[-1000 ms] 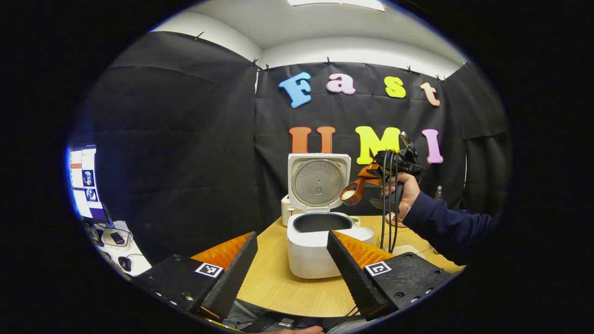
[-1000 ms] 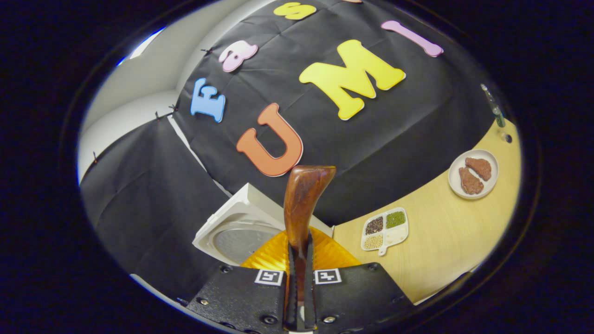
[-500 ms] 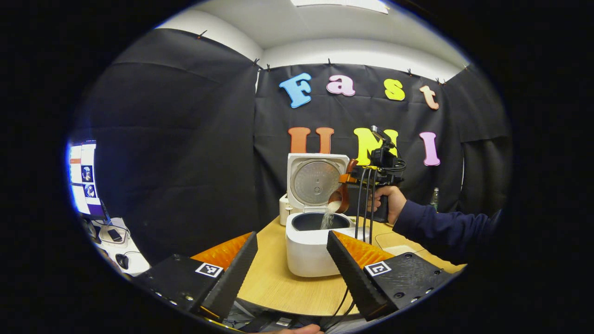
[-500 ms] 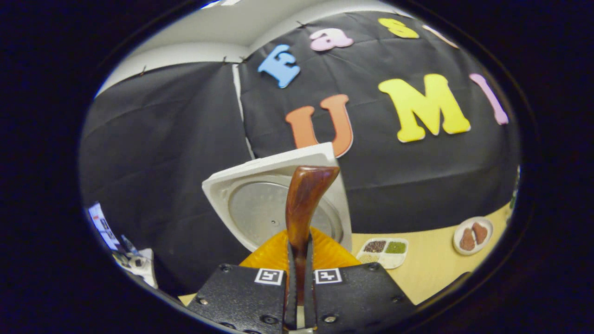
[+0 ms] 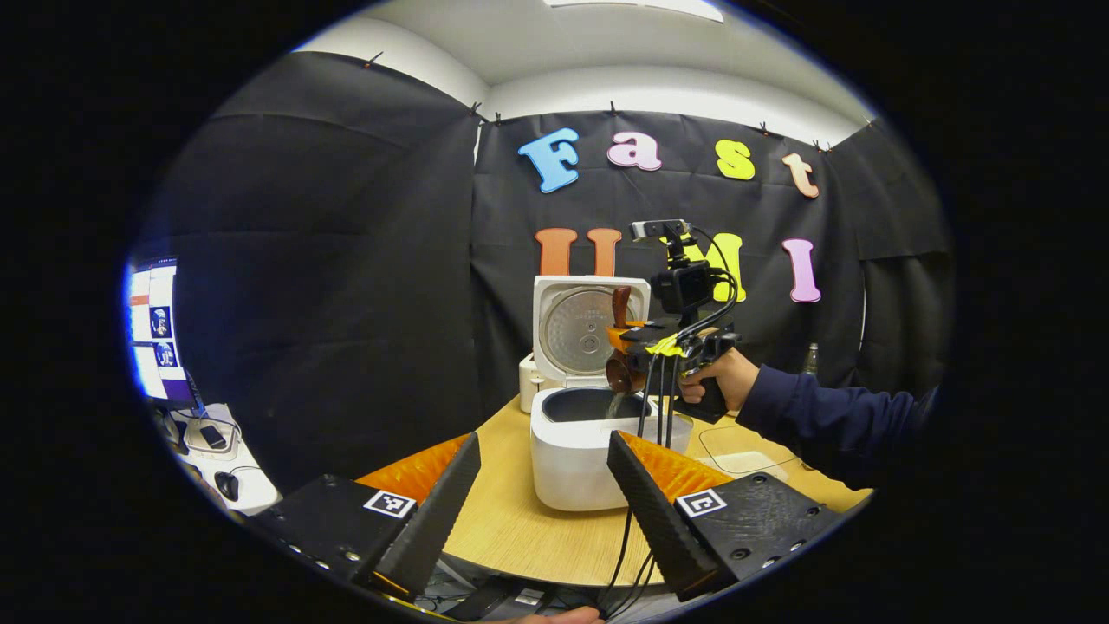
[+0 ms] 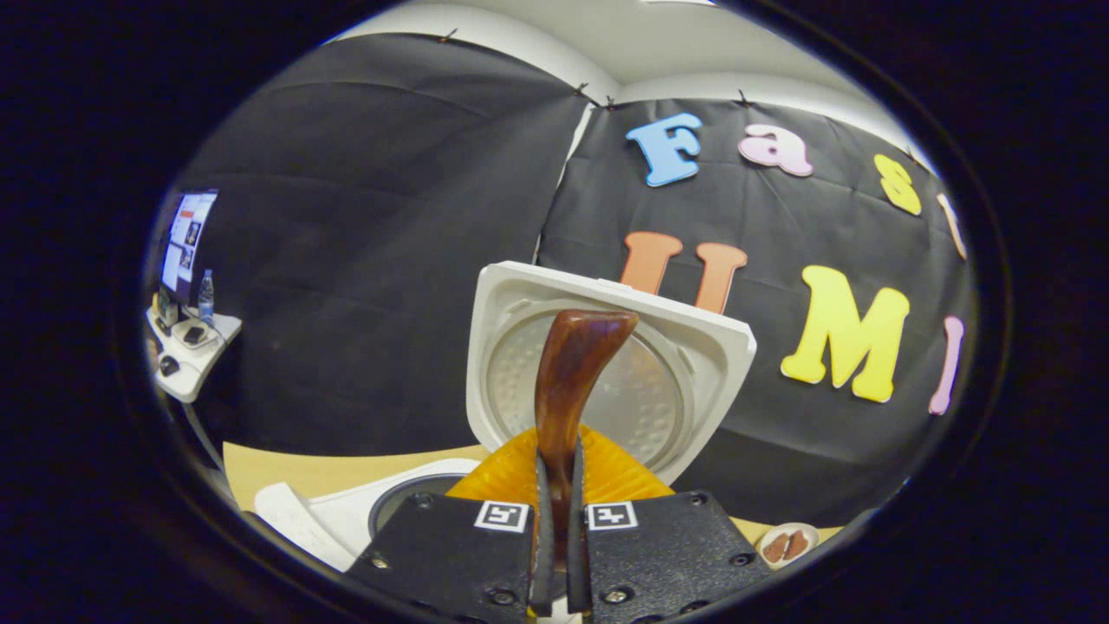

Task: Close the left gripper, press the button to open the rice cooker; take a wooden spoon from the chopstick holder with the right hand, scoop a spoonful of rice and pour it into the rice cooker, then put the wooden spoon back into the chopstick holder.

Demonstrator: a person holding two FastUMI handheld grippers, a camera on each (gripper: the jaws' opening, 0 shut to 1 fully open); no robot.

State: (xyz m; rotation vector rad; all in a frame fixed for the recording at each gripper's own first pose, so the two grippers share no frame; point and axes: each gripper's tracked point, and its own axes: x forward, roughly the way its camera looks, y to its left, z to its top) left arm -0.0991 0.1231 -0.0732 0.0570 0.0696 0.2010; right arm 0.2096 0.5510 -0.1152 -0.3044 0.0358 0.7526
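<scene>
Clamping the wooden spoon [image 6: 567, 381], the right gripper [image 6: 555, 555] is held over the rice cooker [image 5: 572, 455] rim; the left gripper [image 5: 541, 498] is spread open, well apart.

The left tongs [image 5: 541, 494] gape wide and level, while the right tongs [image 6: 555, 555] are clamped nearly together.

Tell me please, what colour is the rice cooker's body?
White, clearest in the left gripper view: rice cooker.
</scene>
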